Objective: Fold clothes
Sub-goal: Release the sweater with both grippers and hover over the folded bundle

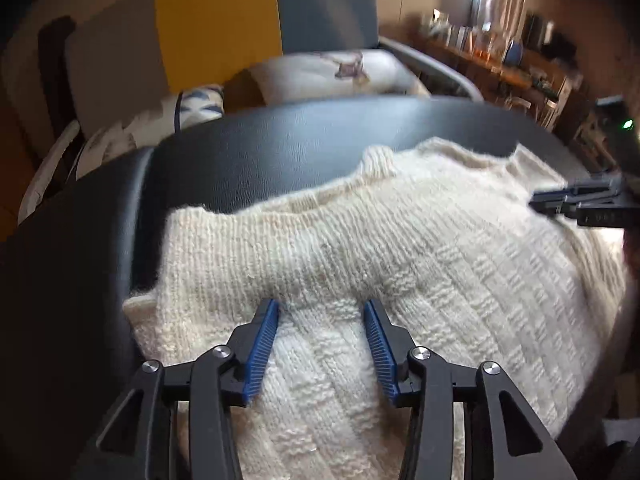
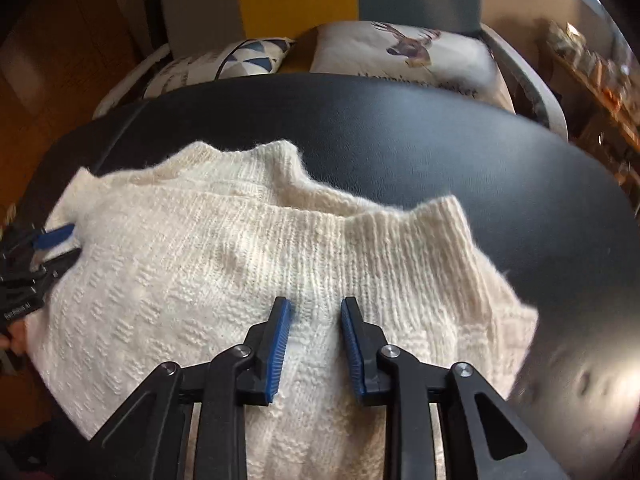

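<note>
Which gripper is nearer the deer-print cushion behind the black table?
Right. The deer-print cushion sits past the table's far right side. The right gripper hovers open over the cream knitted sweater on that side; the left gripper is open over the sweater's opposite end.

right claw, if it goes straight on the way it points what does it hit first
Most likely the ribbed band of the cream sweater, directly ahead of the open right claw; beyond it lies bare black table. Depth is hard to judge.
</note>
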{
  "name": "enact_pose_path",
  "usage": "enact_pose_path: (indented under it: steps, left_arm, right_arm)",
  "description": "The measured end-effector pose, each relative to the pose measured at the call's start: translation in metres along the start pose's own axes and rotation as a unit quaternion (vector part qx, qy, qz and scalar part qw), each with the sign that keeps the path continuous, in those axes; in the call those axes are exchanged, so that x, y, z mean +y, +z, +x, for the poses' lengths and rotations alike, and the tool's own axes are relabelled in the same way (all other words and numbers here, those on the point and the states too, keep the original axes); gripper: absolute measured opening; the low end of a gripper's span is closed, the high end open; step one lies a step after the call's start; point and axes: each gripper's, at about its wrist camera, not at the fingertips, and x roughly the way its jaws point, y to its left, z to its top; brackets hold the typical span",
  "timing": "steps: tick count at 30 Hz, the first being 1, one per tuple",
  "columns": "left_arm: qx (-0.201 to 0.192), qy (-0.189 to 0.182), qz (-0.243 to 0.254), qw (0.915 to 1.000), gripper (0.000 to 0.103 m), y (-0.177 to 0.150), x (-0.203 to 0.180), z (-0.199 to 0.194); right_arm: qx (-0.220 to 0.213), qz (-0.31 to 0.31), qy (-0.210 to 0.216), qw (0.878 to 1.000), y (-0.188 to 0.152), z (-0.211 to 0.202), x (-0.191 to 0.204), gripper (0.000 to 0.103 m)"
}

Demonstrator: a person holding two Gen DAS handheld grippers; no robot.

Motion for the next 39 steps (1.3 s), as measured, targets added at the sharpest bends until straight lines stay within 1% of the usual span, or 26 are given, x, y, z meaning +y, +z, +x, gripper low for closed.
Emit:
enact_pose_path:
  steps: [1, 2, 5, 7, 9, 10, 11, 12, 13, 14, 15, 16, 17, 19, 20, 22, 24, 26, 27, 30, 32, 34, 37, 39]
  left_arm:
    - [0.001, -0.004, -0.003, 1.0000, 0.048, -0.001, 0.003, -0.001]
    - [0.004, -0.009, -0.009, 0.9999, 0.049, -0.001, 0.007, -0.002]
    - [0.007, -0.029, -0.036, 0.9989, 0.049, -0.001, 0.016, -0.005]
    - [0.006, -0.035, -0.040, 0.9985, 0.048, -0.001, 0.015, -0.013]
    - [-0.008, -0.051, -0.051, 0.9974, 0.048, -0.006, 0.018, -0.031]
    - [-0.019, -0.065, -0.067, 0.9954, 0.048, -0.011, 0.025, -0.043]
    - [-0.032, -0.083, -0.088, 0.9921, 0.049, -0.017, 0.035, -0.057]
    - [-0.042, -0.092, -0.107, 0.9891, 0.051, -0.024, 0.046, -0.069]
    - [-0.051, -0.095, -0.123, 0.9865, 0.055, -0.030, 0.059, -0.079]
    - [-0.050, -0.104, -0.138, 0.9838, 0.059, -0.035, 0.070, -0.083]
    - [-0.042, -0.117, -0.150, 0.9808, 0.061, -0.040, 0.080, -0.083]
    - [-0.034, -0.130, -0.163, 0.9775, 0.068, -0.045, 0.090, -0.083]
    - [-0.027, -0.142, -0.176, 0.9737, 0.073, -0.050, 0.100, -0.082]
    - [-0.011, -0.168, -0.201, 0.9651, 0.076, -0.060, 0.121, -0.082]
    - [-0.004, -0.180, -0.213, 0.9602, 0.079, -0.065, 0.131, -0.082]
    - [0.015, -0.203, -0.238, 0.9497, 0.080, -0.071, 0.146, -0.076]
    - [0.039, -0.220, -0.264, 0.9384, 0.081, -0.071, 0.149, -0.061]
    - [0.055, -0.233, -0.275, 0.9311, 0.082, -0.066, 0.149, -0.048]
    - [0.060, -0.233, -0.277, 0.9304, 0.082, -0.062, 0.148, -0.043]
    - [0.064, -0.239, -0.261, 0.9331, 0.082, -0.046, 0.142, -0.030]
    - [0.064, -0.250, -0.257, 0.9314, 0.082, -0.039, 0.140, -0.022]
    - [0.070, -0.252, -0.258, 0.9300, 0.082, -0.035, 0.138, -0.012]
    - [0.060, -0.257, -0.239, 0.9343, 0.084, -0.031, 0.134, -0.008]
    - [0.050, -0.263, -0.234, 0.9347, 0.085, -0.032, 0.133, -0.009]
  right_arm:
    - [0.002, 0.001, 0.002, 1.000, -0.007, -0.001, 0.003, 0.026]
    - [-0.003, -0.010, -0.003, 1.000, -0.015, -0.004, 0.009, 0.026]
    - [-0.054, 0.002, -0.012, 0.998, -0.036, -0.010, 0.014, 0.026]
    - [-0.069, 0.034, -0.004, 0.997, -0.043, -0.014, 0.011, 0.026]
    - [-0.070, 0.070, 0.009, 0.995, -0.050, -0.020, 0.008, 0.027]
    - [-0.075, 0.070, 0.011, 0.995, -0.053, -0.027, 0.010, 0.027]
    - [-0.081, 0.070, 0.013, 0.994, -0.056, -0.034, 0.012, 0.027]
    - [-0.100, 0.067, 0.012, 0.993, -0.062, -0.045, 0.016, 0.027]
    - [-0.116, 0.066, 0.024, 0.991, -0.070, -0.055, 0.020, 0.027]
    - [-0.132, 0.066, 0.038, 0.988, -0.078, -0.065, 0.024, 0.027]
    - [-0.139, 0.062, 0.068, 0.986, -0.086, -0.072, 0.029, 0.028]
    - [-0.143, 0.057, 0.088, 0.984, -0.091, -0.075, 0.034, 0.029]
    - [-0.140, 0.052, 0.095, 0.984, -0.098, -0.076, 0.039, 0.030]
    - [-0.126, 0.051, 0.095, 0.986, -0.106, -0.069, 0.045, 0.030]
    - [-0.120, 0.053, 0.095, 0.987, -0.112, -0.066, 0.047, 0.030]
    - [-0.117, 0.065, 0.093, 0.987, -0.120, -0.062, 0.045, 0.030]
    - [-0.115, 0.084, 0.102, 0.984, -0.127, -0.062, 0.036, 0.030]
    - [-0.102, 0.100, 0.111, 0.984, -0.127, -0.056, 0.028, 0.030]
    - [-0.099, 0.106, 0.114, 0.983, -0.127, -0.054, 0.025, 0.030]
    - [-0.100, 0.108, 0.121, 0.982, -0.130, -0.053, 0.024, 0.030]
    - [-0.100, 0.099, 0.119, 0.983, -0.131, -0.052, 0.026, 0.030]
    - [-0.102, 0.091, 0.117, 0.984, -0.131, -0.052, 0.027, 0.030]
    - [-0.109, 0.089, 0.124, 0.982, -0.133, -0.051, 0.025, 0.030]
    - [-0.113, 0.092, 0.131, 0.981, -0.135, -0.050, 0.023, 0.030]
